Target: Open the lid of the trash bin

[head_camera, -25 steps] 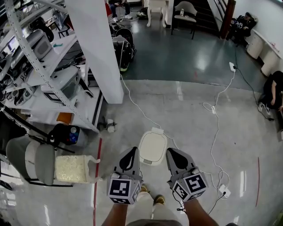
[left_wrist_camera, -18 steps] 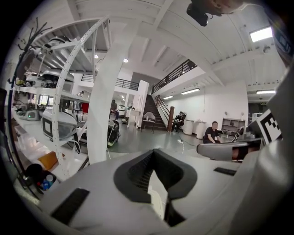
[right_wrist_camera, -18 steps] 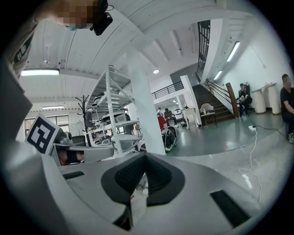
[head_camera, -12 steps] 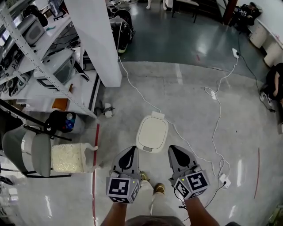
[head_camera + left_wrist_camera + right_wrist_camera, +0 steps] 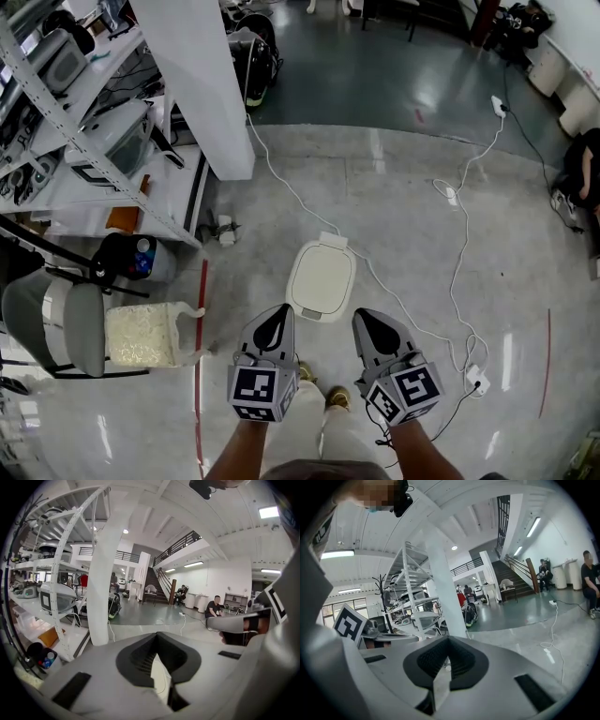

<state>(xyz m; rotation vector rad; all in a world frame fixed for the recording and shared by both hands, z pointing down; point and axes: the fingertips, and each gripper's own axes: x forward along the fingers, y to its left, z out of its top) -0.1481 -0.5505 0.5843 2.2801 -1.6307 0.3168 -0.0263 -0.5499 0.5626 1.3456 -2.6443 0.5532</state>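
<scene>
A cream trash bin (image 5: 322, 279) stands on the floor ahead of me with its rounded lid down flat and its hinge tab at the far end. My left gripper (image 5: 280, 310) hovers over the bin's near left corner, jaws together and nothing between them. The right gripper (image 5: 362, 317) is held just right of the bin's near edge, also shut and empty. In the left gripper view the left gripper (image 5: 158, 654) points out over the hall floor. The right gripper (image 5: 442, 663) in its own view faces the pillar and shelves. The bin is out of both gripper views.
A white pillar (image 5: 192, 84) and a metal rack (image 5: 84, 141) stand at the left. A grey chair (image 5: 56, 328), a white sack (image 5: 141, 333) and a black bag (image 5: 127, 258) sit beside them. A white cable (image 5: 459, 253) runs to a power strip (image 5: 475, 380) at the right.
The head view has shifted, so the bin sits higher in the frame, with the gripper tips now at its near edge. Both grippers stay side by side and shut.
</scene>
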